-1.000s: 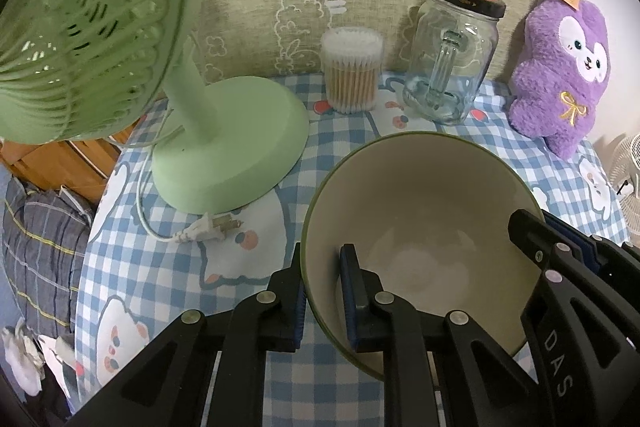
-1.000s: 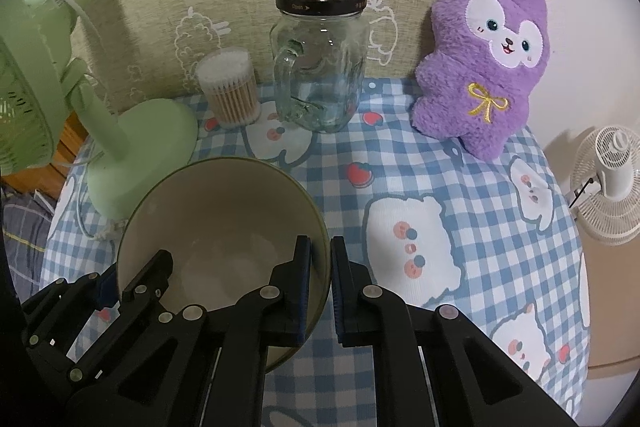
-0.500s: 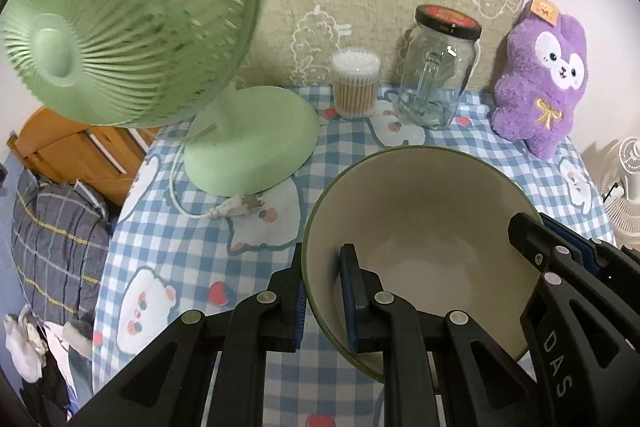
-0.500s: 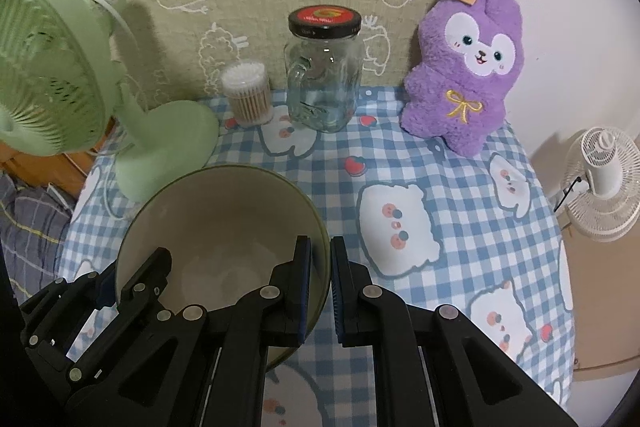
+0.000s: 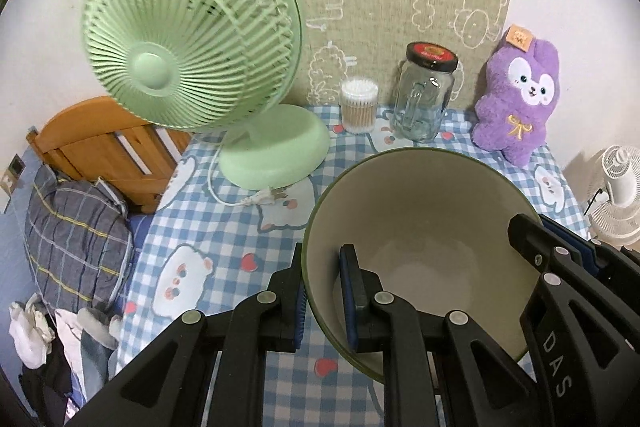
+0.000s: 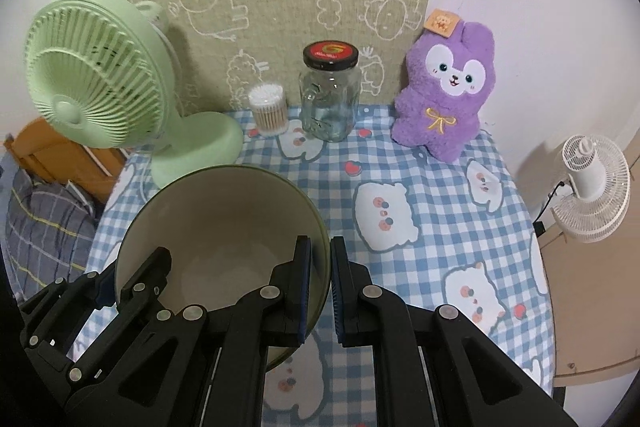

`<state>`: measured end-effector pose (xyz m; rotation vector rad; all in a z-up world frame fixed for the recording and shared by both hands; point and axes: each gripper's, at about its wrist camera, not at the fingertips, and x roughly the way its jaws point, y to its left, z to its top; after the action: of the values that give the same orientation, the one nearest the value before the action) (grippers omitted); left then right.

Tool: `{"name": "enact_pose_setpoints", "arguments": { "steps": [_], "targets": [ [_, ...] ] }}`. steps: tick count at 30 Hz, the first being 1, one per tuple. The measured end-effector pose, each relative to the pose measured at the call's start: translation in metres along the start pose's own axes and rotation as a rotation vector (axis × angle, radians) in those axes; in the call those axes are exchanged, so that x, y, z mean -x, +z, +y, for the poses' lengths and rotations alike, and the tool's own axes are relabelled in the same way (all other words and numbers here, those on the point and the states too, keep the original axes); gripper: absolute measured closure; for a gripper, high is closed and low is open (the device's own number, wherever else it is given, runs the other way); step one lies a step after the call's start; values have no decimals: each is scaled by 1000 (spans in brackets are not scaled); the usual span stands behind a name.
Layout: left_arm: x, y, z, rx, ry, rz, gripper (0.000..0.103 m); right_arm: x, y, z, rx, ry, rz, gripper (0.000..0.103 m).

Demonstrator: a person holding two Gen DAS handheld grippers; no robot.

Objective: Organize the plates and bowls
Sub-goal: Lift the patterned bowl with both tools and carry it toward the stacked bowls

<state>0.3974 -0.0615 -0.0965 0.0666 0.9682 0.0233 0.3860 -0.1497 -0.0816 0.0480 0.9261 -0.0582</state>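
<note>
A large bowl (image 5: 424,227), cream inside with a dark green rim, hangs above the checked tablecloth, held by both grippers. My left gripper (image 5: 323,291) is shut on its left rim, one finger inside and one outside. My right gripper (image 6: 320,283) is shut on the bowl (image 6: 224,223) at its right rim in the same way. In the left wrist view the right gripper (image 5: 560,259) shows clamped on the far rim, and in the right wrist view the left gripper (image 6: 120,279) shows on the left rim. The bowl is empty.
On the round table (image 6: 440,187) stand a green desk fan (image 5: 192,51), its plug and cord (image 5: 264,197), a cotton swab tub (image 5: 359,105), a glass jar with black lid (image 5: 424,95) and a purple plush toy (image 5: 516,99). A white fan (image 6: 592,187) stands beyond the right edge, bedding (image 5: 72,239) at left.
Both grippers have risen and drawn back with the bowl between them. The fan, jar and plush look smaller and farther, and more of the tablecloth shows beneath the bowl.
</note>
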Motion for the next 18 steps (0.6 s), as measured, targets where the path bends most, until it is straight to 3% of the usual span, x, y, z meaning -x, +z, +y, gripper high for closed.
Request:
{"name": "enact_pose_setpoints", "arguments": {
  "steps": [18],
  "targets": [
    [88,-41,-8,26,29,-69,91,88,-41,-16,18,29,-48,90]
  ]
}}
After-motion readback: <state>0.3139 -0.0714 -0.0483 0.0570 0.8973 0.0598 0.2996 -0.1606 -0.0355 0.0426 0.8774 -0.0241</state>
